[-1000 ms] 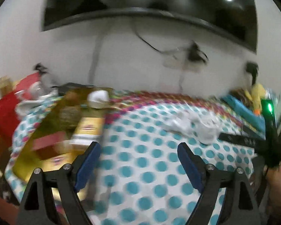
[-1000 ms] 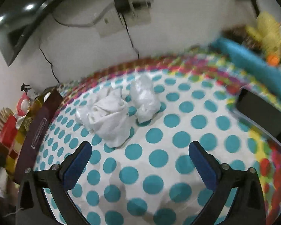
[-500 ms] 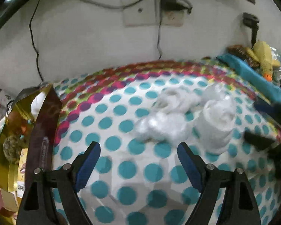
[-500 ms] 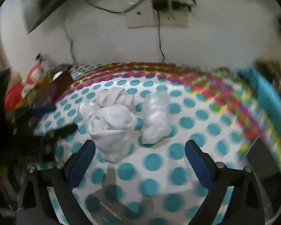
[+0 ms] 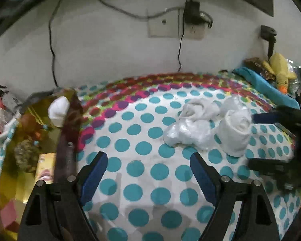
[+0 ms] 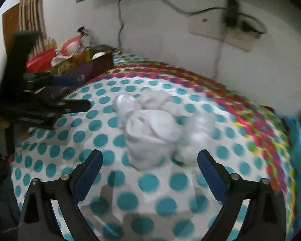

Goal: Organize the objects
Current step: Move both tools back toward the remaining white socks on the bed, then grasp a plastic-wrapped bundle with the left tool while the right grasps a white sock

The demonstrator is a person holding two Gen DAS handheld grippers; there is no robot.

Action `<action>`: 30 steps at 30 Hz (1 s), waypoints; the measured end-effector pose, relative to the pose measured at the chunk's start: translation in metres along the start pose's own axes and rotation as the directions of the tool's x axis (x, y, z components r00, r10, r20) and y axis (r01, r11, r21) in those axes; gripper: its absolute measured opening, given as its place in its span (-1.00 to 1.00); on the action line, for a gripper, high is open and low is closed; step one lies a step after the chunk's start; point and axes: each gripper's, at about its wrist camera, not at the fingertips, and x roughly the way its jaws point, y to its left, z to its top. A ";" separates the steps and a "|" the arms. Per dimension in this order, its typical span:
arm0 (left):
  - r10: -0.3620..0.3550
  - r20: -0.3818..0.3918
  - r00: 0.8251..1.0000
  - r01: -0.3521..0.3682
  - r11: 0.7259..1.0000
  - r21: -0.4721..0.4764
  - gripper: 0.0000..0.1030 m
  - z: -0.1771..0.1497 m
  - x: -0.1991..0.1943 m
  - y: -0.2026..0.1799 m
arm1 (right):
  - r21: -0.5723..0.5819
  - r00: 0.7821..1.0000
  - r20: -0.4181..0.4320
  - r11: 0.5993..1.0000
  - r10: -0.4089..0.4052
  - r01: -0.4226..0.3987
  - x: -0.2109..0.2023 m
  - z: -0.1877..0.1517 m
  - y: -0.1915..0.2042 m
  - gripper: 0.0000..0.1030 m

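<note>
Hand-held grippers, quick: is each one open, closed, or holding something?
Left hand-held gripper: open, holding nothing.
Right hand-held gripper: open, holding nothing.

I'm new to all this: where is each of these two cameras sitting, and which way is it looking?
Left wrist view: sits on the left gripper, looking forward and down past its open blue-padded fingers at the dotted tablecloth, the white bundles and the gold box; the right gripper shows at its right edge.
Right wrist view: sits on the right gripper, open, aimed at the same bundles; the left gripper shows at its left edge.
Shared: cloth, bundles, box, wall socket, and each other's gripper.
</note>
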 end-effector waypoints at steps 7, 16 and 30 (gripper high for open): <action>-0.004 -0.025 1.000 0.001 0.995 -0.097 0.68 -0.012 -0.007 0.021 | -0.003 0.997 -0.034 0.997 0.074 -0.074 0.032 0.017 0.004 -0.26; 0.007 -0.071 0.997 -0.008 1.000 -0.013 0.68 0.005 0.027 -0.022 | 0.143 0.989 0.145 0.989 0.014 -0.035 -0.025 -0.014 -0.025 -0.22; 0.056 -0.116 0.992 -0.064 0.996 -0.065 0.14 0.039 0.071 -0.061 | 0.326 0.969 0.229 0.945 -0.095 0.016 -0.049 -0.028 -0.063 -0.15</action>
